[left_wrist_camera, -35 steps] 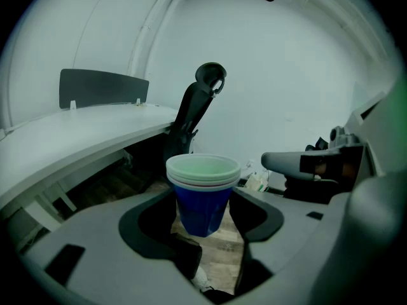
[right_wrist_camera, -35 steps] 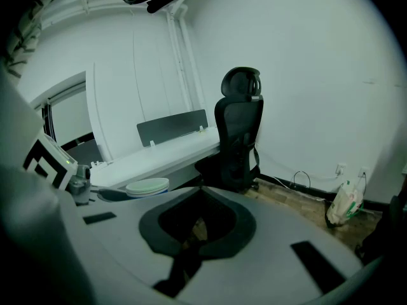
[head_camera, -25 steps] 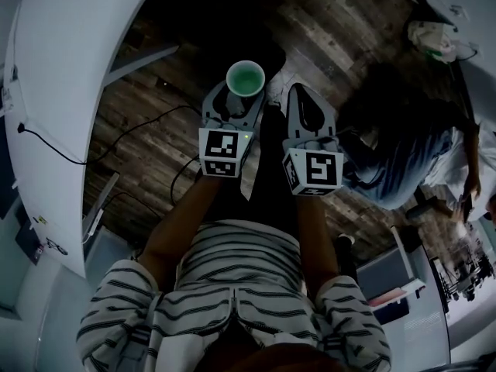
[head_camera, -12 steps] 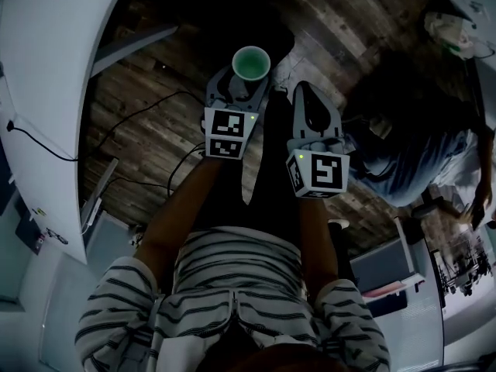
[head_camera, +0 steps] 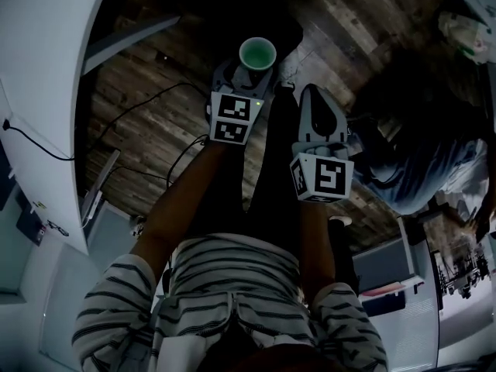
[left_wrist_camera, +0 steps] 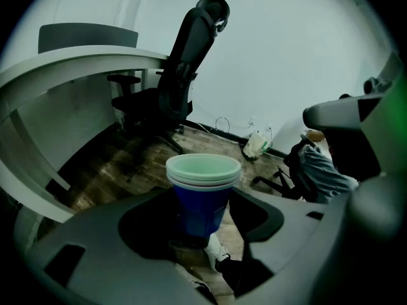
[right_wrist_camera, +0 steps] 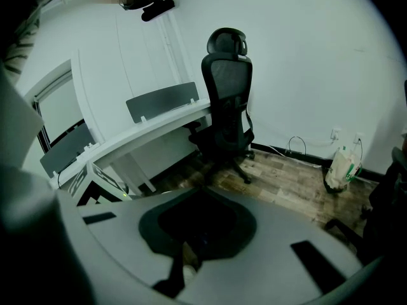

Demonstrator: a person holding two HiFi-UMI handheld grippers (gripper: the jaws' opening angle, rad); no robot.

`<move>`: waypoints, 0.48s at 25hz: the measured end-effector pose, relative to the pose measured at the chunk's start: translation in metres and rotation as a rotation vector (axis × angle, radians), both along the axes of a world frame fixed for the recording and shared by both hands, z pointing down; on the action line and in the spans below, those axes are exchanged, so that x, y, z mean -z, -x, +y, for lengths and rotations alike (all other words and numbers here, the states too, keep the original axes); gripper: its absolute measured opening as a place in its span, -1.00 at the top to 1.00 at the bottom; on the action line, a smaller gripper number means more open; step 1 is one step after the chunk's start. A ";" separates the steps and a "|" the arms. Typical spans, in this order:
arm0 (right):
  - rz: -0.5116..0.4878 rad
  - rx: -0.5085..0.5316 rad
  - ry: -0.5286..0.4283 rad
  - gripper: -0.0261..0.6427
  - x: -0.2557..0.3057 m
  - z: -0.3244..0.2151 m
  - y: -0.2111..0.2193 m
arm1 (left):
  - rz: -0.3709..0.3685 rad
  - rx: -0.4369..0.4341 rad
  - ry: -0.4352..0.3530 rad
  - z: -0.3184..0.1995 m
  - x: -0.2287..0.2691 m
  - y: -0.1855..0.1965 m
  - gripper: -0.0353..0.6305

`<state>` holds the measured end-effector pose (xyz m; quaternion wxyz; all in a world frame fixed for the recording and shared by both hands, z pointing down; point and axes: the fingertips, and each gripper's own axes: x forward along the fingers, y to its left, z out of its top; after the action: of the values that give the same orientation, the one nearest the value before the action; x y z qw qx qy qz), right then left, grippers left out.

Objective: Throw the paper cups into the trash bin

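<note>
The left tongs (left_wrist_camera: 201, 216) are clenched on a stack of blue paper cups (left_wrist_camera: 203, 186). The stack stands upright with its pale inside facing up, held out over the wooden floor (head_camera: 155, 107) in front of the person's legs. Just beside them, the right tongs (head_camera: 315, 93) are pressed together with nothing in them. A black office chair (right_wrist_camera: 227, 107) stands by the curved white counter (right_wrist_camera: 146, 129).

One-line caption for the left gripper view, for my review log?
Left claw holds stacked blue paper cups upright above a wood floor, office chair and curved white desk behind.
</note>
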<state>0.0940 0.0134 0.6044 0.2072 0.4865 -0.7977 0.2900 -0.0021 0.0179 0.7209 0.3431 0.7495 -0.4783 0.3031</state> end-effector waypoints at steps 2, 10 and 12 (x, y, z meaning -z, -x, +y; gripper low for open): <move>-0.007 -0.006 0.013 0.89 -0.006 0.002 0.002 | -0.007 -0.014 0.009 0.000 -0.010 -0.001 0.05; -0.018 -0.019 0.039 0.89 -0.024 0.007 0.001 | -0.016 -0.048 0.048 -0.001 -0.054 -0.005 0.04; -0.016 -0.020 0.044 0.89 -0.029 0.008 0.000 | -0.011 -0.055 0.055 -0.001 -0.065 -0.007 0.04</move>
<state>0.0940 0.0217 0.6334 0.2087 0.4874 -0.7879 0.3133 0.0045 0.0170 0.7863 0.3523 0.7509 -0.4509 0.3297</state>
